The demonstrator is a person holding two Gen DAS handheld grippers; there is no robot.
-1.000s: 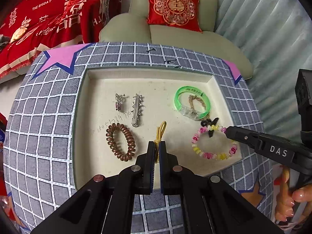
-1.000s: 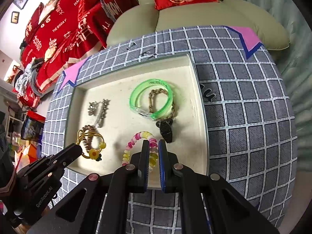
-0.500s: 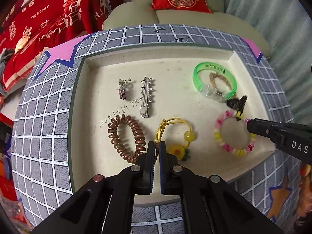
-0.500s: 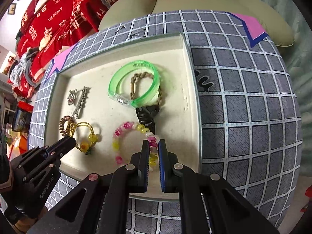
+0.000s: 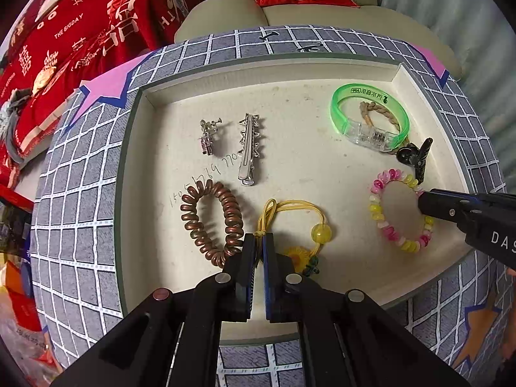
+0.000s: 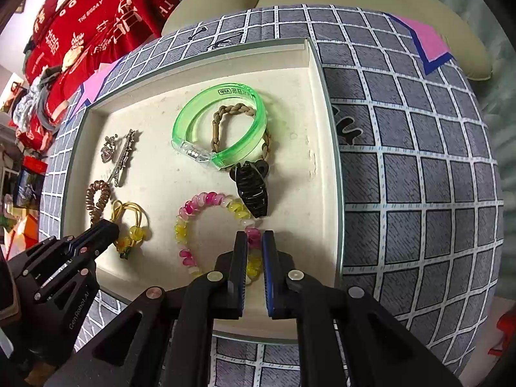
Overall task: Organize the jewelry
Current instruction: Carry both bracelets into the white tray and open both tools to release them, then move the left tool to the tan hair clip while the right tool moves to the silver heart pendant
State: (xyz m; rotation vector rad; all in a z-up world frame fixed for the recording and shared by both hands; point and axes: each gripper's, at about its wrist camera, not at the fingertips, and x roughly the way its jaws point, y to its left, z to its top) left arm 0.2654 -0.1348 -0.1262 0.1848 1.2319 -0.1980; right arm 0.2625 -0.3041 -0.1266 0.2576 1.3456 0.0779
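Both grippers have come down closer over the cream tray [image 5: 154, 193] than a second ago. The left gripper [image 5: 259, 242] is pinched shut on the yellow hair tie [image 5: 292, 209], whose loop now lies spread on the tray floor beside the brown coil tie [image 5: 209, 219]. The right gripper [image 6: 254, 242] clamps the pink-and-yellow bead bracelet [image 6: 193, 208] — near the black claw clip [image 6: 251, 190].

Everything sits in one tray [image 5: 135, 167] on the table [image 5: 80, 200]. Far left: the earring [image 5: 207, 137] right beside the hair clip [image 5: 249, 150]. In front of those, the coil hair tie [image 5: 211, 222], with the elastic hair tie [image 5: 290, 225] to its right. Far right corner has the bangle [image 5: 371, 116] with a braided band [image 5: 383, 114] lying partly inside it. The claw clip [image 5: 416, 158] sits just in front, touching the beaded bracelet [image 5: 400, 216] nearer the front edge.
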